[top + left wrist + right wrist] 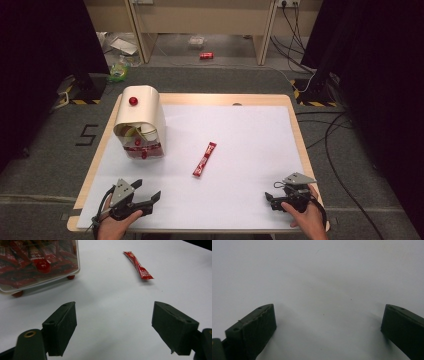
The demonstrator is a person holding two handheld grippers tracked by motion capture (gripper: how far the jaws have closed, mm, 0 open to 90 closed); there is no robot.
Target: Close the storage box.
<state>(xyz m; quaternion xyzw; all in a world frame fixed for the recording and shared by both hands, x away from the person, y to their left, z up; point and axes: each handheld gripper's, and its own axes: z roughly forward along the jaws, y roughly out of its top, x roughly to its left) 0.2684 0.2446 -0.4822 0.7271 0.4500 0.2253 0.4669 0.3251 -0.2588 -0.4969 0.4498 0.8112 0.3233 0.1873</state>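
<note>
Although nothing is held yet, the risks run across the table from its left side, where the left gripper (146, 199) hovers low over the near left corner with its jaws spread wide and empty, pointing toward the middle. Up-table from it stands the clear container (140, 123) with a white domed lid and red knob, packed with red sachets and resting on small red feet; a careless sweep forward could clip its near wall and shove or tip it. Further right, alone on the white table cover (240, 135), lies the red sachet (204, 159), flat and slanted, well apart from both grippers and from the container. Being thin and flat against the sheet, it would likely slide ahead of a jaw rather than rise between the pads, or be pinched at one end and droop or slip out. At the near right corner, the right gripper (270, 198) rests low with its jaws also wide and empty; whether they touch the cover is hard to tell from its own view, and dragging could ruck the sheet.
</note>
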